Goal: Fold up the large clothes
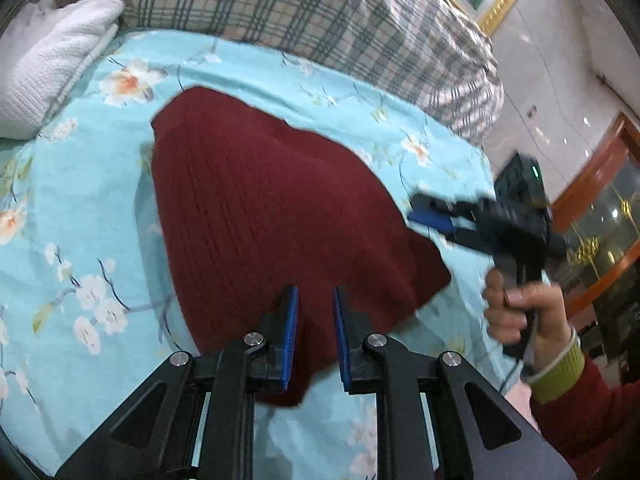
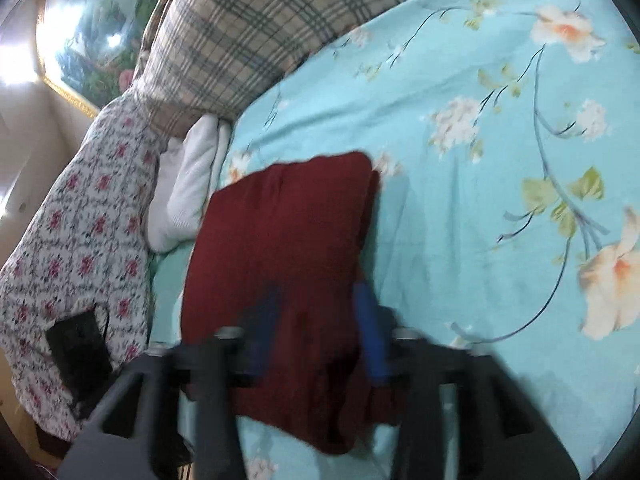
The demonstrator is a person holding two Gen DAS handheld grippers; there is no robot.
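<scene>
A dark red knitted garment point(image 1: 272, 216) lies folded on the light blue flowered bedsheet point(image 1: 80, 208). It also shows in the right wrist view point(image 2: 280, 248). My left gripper point(image 1: 316, 304) is open and empty, its blue pads above the garment's near edge. My right gripper point(image 2: 316, 320) is open over the garment's near end, blurred by motion. In the left wrist view the right gripper point(image 1: 432, 220) hovers at the garment's right edge, held by a hand point(image 1: 524, 312).
A plaid quilt point(image 1: 304, 12) is piled along the far side of the bed. A white knitted pillow point(image 1: 52, 64) lies at the far left. A flowered cloth point(image 2: 80, 248) hangs at the bed's edge, with a black device point(image 2: 78, 348) on it. A wooden cabinet point(image 1: 600, 208) stands right.
</scene>
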